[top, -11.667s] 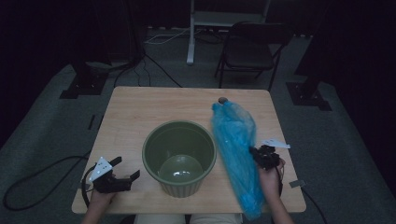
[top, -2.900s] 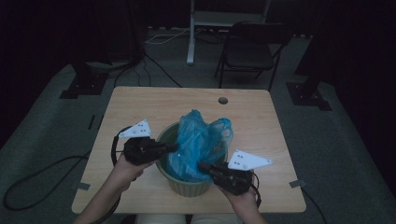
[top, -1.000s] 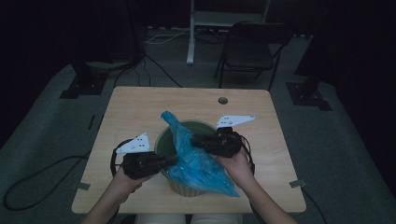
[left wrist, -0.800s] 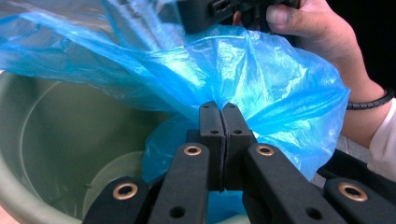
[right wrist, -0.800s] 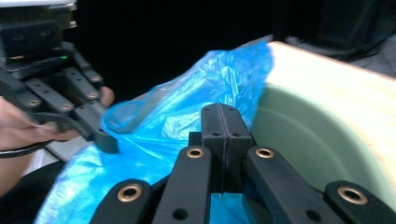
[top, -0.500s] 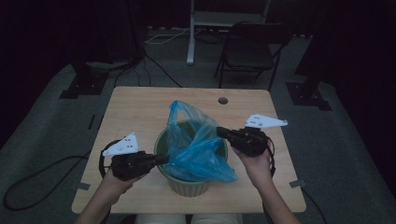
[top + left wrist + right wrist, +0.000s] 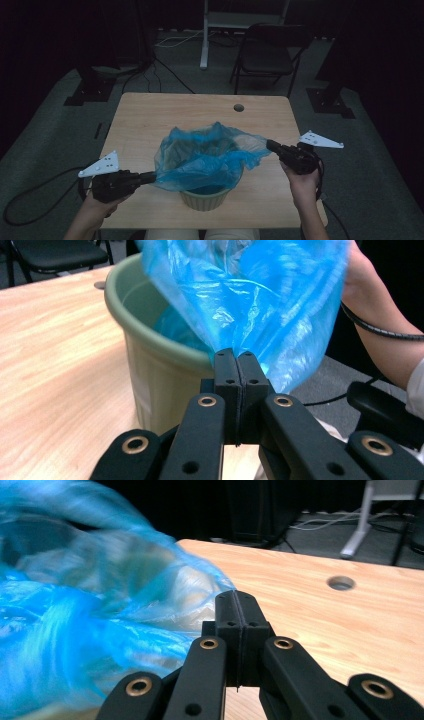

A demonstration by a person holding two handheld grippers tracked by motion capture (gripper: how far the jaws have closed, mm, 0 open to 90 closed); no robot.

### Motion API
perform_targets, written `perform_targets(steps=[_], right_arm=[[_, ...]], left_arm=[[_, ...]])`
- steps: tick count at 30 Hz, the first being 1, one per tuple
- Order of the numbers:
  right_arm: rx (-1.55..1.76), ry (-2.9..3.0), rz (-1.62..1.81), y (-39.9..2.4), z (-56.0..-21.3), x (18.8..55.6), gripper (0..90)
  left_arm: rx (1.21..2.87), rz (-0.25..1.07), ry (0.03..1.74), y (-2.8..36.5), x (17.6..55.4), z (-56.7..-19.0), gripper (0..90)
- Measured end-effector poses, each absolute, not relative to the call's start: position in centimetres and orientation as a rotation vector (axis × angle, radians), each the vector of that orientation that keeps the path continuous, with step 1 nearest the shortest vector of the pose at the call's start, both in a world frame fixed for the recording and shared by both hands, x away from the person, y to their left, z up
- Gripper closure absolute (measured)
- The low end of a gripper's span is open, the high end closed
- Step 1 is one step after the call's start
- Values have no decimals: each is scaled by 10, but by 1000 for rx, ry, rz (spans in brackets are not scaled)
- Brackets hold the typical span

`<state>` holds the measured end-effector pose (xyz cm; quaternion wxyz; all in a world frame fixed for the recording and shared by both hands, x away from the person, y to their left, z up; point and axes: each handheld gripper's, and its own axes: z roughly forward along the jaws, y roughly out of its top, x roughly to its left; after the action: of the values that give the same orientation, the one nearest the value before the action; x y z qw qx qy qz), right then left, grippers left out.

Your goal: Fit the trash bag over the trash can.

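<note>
A pale green bucket (image 7: 205, 199) stands near the front of the wooden table (image 7: 200, 112). A blue plastic bag (image 7: 205, 157) is spread wide over its mouth. My left gripper (image 7: 151, 176) is at the bucket's left, shut on the bag's left edge. In the left gripper view the black jaws (image 7: 238, 357) pinch blue film beside the bucket's rim (image 7: 145, 330). My right gripper (image 7: 270, 145) is out to the bucket's right, shut on the bag's right edge. The right gripper view shows its jaws (image 7: 238, 597) closed with the blurred bag (image 7: 75, 625) at their left.
A round cable hole (image 7: 238, 107) lies in the table's far right part. A black folding chair (image 7: 265, 55) and a white stand (image 7: 204, 35) are behind the table. Cables trail over the grey floor (image 7: 45, 145) on the left.
Both hands have pulled apart, the left gripper toward the left front and the right gripper farther right. The bag, bunched upright before, now lies stretched open over the bucket.
</note>
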<state>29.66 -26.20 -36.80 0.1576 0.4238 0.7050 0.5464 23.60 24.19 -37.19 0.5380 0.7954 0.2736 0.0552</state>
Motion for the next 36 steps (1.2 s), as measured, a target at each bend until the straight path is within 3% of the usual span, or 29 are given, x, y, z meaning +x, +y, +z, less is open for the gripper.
perform_targets(steps=[3, 4, 6, 7, 12, 13, 14, 15, 18, 19, 27, 36], right_arm=[[1246, 2004, 1595, -271, -372, 297, 900], [1241, 2012, 1598, -271, -371, 297, 900], [1232, 2014, 1594, -269, -370, 296, 900], [1215, 2017, 1588, -266, -366, 295, 899], [1209, 2010, 1584, -265, -361, 296, 886], [1208, 2009, 1583, -265, -360, 297, 858], [1212, 2009, 1588, -266, -356, 299, 751], [1216, 2014, 1592, -267, -354, 301, 702], [1212, 2003, 1599, -268, -348, 303, 647], [1192, 2007, 1614, -266, -338, 305, 591], [1057, 2126, 1596, -228, -315, 309, 468], [1087, 2252, 1443, -225, -332, 329, 401]], left_arm=[[1884, 106, 657, 247, 236, -374, 900], [1879, 85, 655, 247, 237, -374, 820], [1890, 86, 642, 246, 238, -372, 787], [1889, 101, 646, 245, 238, -371, 698], [1877, 126, 643, 243, 239, -363, 602], [1860, 122, 637, 243, 241, -361, 602], [1856, 124, 643, 244, 242, -359, 542], [1848, 127, 642, 244, 243, -358, 510], [1834, 133, 662, 246, 245, -355, 426], [1831, 168, 678, 247, 249, -348, 415], [1850, 217, 668, 234, 281, -313, 355], [1919, 143, 659, 206, 312, -316, 327]])
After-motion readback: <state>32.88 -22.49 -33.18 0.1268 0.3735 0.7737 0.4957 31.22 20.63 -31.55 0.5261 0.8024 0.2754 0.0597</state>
